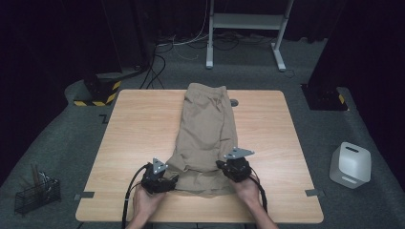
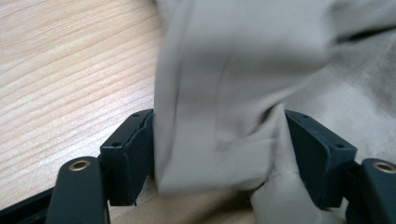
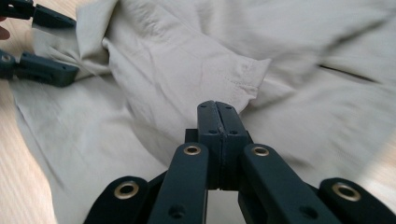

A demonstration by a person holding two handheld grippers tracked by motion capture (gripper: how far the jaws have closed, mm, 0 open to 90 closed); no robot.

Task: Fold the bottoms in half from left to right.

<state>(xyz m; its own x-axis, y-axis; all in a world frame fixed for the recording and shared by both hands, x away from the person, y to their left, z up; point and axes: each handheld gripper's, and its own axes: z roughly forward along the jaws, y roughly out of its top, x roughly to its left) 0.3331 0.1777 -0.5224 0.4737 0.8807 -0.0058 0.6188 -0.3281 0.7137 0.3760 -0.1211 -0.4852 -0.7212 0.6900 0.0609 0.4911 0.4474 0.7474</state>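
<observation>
Khaki shorts (image 1: 206, 131) laid lengthwise down the desk (image 1: 138, 129) middle — hem at the near edge. Left gripper (image 2: 219, 154) wide, fabric fold between the jaws; right gripper (image 3: 218, 116) pinched shut — hem fold just beyond the tips, grip uncertain.

My black grippers, left (image 1: 168, 180) and right (image 1: 228, 167), each topped with a grey plate, plain khaki-tan shorts (image 1: 206, 125), pale wood-grain table (image 1: 138, 129), yellow-and-black striped base (image 1: 98, 95), white box (image 1: 350, 164) on grey floor (image 1: 62, 148)
</observation>
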